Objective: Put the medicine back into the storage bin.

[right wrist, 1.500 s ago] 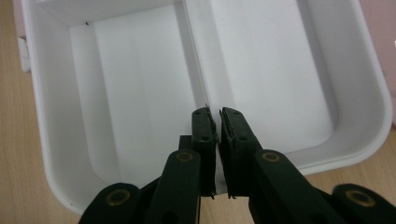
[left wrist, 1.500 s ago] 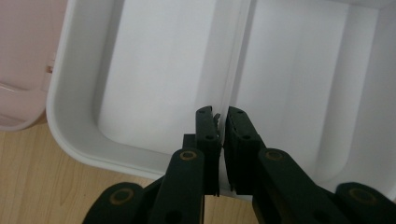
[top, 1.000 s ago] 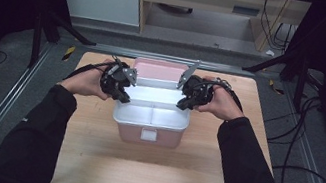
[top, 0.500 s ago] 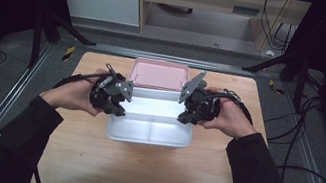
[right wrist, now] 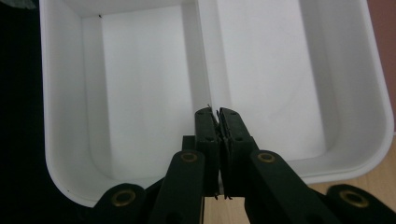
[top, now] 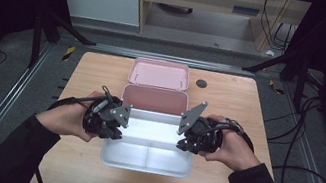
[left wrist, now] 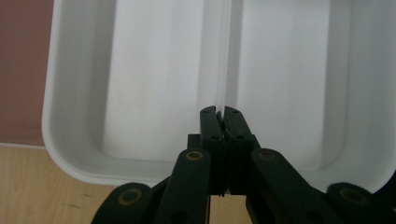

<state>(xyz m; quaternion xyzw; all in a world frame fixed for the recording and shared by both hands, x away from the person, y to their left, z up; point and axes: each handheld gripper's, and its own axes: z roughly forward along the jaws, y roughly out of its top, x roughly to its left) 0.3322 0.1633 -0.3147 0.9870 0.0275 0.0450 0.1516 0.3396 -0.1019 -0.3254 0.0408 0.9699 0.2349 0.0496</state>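
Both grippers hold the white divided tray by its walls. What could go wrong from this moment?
1. The left gripper and right gripper pinch only thin spots of the white tray, so it may tilt or slip.
2. The tray's far edge sits close to the pink box; it may bump it.

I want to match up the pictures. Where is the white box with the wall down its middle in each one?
High view: the white box sits near the table's front edge, between the two tools.
Left gripper view: the white box lies past the closed jaws.
Right gripper view: the white box lies past the closed jaws.
Shared landmark: its divider wall.
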